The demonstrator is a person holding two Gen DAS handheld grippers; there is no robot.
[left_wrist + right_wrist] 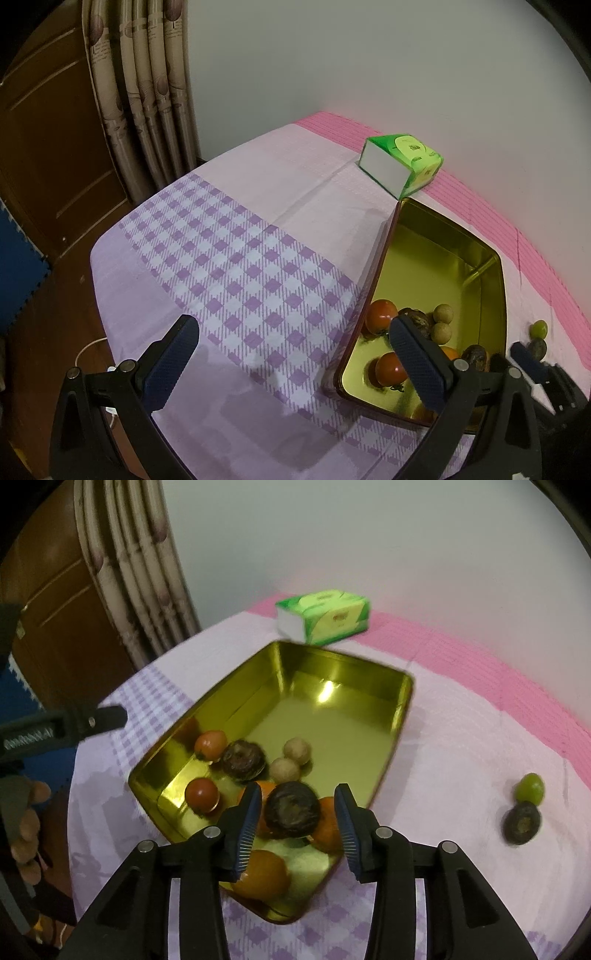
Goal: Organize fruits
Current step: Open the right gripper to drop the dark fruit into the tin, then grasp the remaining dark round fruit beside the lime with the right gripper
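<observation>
The right tool (298, 827) hung over the near end of the gold tin (218, 705), its pads spread just clear of a dark wrinkled fruit (292, 809) lying among tomatoes and oranges inside; the left tool (291, 365) stood wide apart and empty above the checked tabletop (236, 258); a green grape (530, 788) and another dark fruit (522, 822) touched on the cloth, right of the tin.
</observation>
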